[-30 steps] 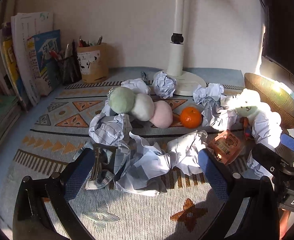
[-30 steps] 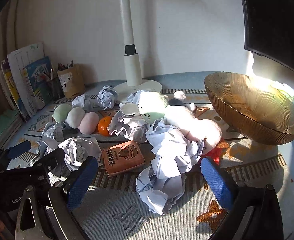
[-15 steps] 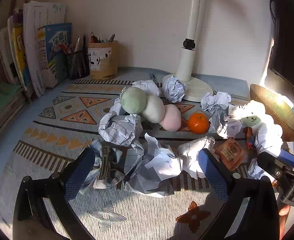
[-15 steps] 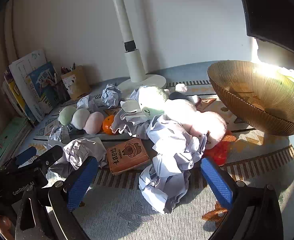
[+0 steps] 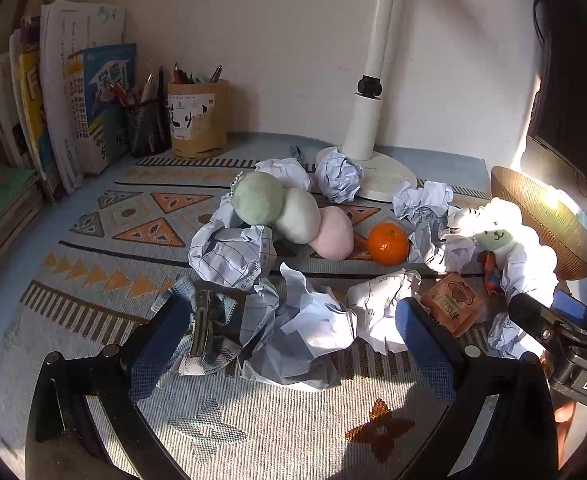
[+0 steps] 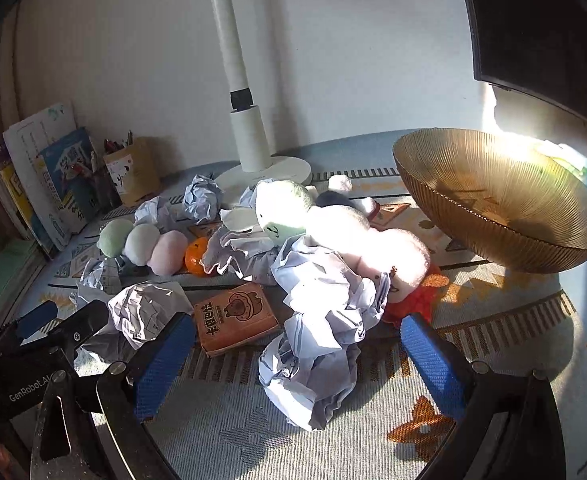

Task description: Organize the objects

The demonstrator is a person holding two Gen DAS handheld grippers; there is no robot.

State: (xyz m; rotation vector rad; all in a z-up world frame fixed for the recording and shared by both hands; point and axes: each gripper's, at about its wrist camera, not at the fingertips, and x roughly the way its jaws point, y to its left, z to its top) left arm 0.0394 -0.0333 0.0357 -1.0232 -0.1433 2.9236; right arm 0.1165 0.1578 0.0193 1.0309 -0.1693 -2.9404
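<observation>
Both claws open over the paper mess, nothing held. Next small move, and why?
Probably ease the right claw forward and down onto the crumpled paper lying between its open fingers, then shut. That wad is the nearest loose item and already lined up. The left claw likewise faces its own paper wad, so it could wait. The amber bowl looks empty.
</observation>
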